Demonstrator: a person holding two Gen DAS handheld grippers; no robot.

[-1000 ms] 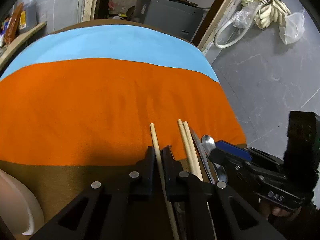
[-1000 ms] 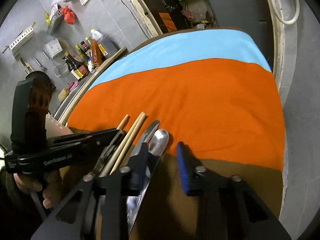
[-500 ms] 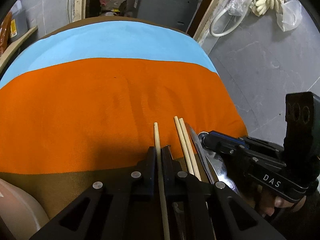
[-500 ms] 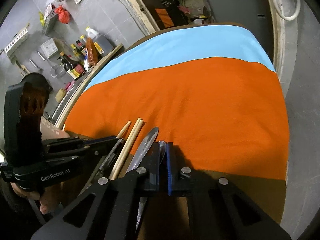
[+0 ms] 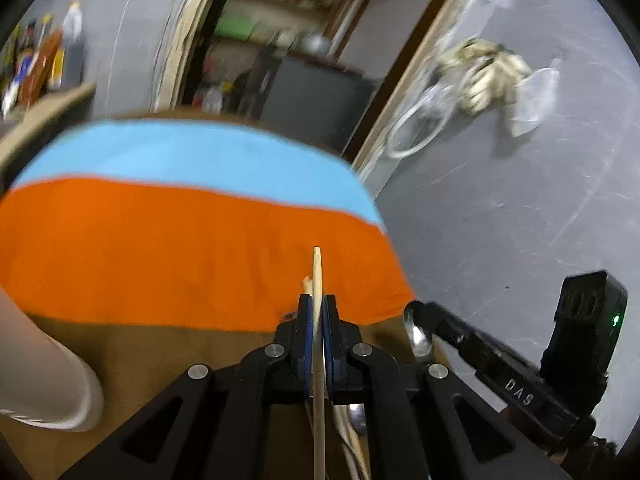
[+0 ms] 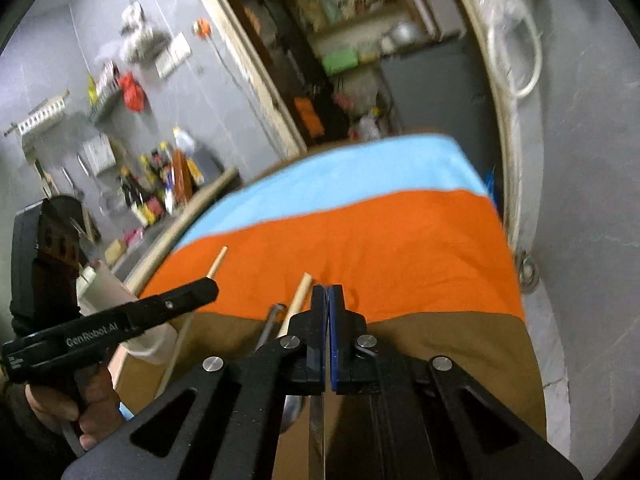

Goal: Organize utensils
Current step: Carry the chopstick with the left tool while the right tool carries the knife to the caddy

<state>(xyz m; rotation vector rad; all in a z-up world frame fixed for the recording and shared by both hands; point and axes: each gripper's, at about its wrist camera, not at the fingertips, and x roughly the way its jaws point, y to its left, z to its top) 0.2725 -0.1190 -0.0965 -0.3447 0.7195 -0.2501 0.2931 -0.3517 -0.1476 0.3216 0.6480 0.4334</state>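
From my left wrist camera, my left gripper [image 5: 316, 320] sits over the near edge of the tablecloth [image 5: 160, 248], with one chopstick [image 5: 317, 276] lying between its fingers and pointing away across the cloth. A second chopstick tip [image 5: 306, 281] lies just left of it, lower down. My right gripper [image 5: 424, 320] is to the right, beside a spoon [image 5: 418, 336]. A rounded container [image 5: 52, 392] stands at the near left. From my right wrist camera, a flat utensil handle [image 6: 317, 436] runs back between the right gripper's [image 6: 327, 308] fingers, and a chopstick [image 6: 298, 300] lies just left of them.
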